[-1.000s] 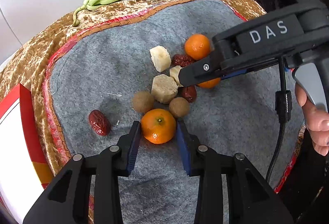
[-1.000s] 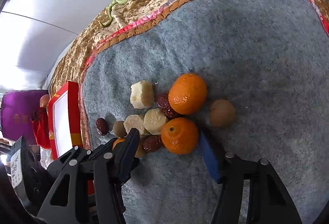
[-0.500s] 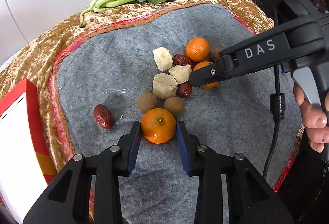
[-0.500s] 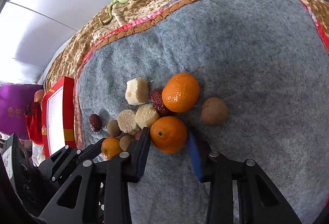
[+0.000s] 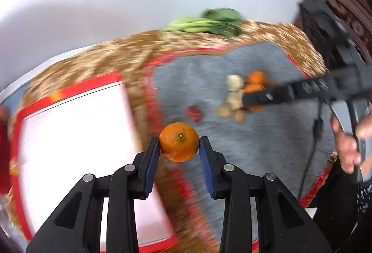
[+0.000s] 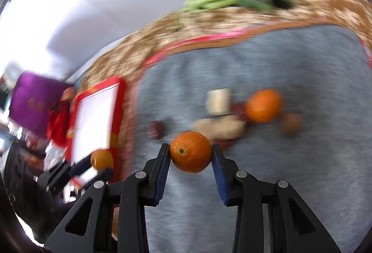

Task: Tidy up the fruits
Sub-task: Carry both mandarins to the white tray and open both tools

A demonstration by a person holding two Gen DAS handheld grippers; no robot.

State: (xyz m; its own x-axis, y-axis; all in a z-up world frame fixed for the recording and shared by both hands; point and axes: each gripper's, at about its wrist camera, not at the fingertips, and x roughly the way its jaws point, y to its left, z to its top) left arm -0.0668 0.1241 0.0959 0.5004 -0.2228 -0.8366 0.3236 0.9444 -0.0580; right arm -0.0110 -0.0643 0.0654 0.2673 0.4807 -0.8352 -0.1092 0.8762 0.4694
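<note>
The red box [image 5: 69, 136] looked empty. Just right of it, the left gripper [image 5: 179, 155] squeezed one orange [image 5: 179, 142]. Farther right, the right gripper [image 6: 190, 167] squeezed another orange [image 6: 191, 152]. More fruit [image 6: 264, 105] waited on the grey mat [image 6: 302, 171].

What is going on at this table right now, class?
A person holds a gripper in each hand, sorting fruit. The left gripper is shut on one mandarin near the red-rimmed white tray. The right gripper, whose jaws have just been closing, clamps a second mandarin above the grey felt mat. A third mandarin, jujubes, pale chunks and small brown fruits lie on the mat.
</note>
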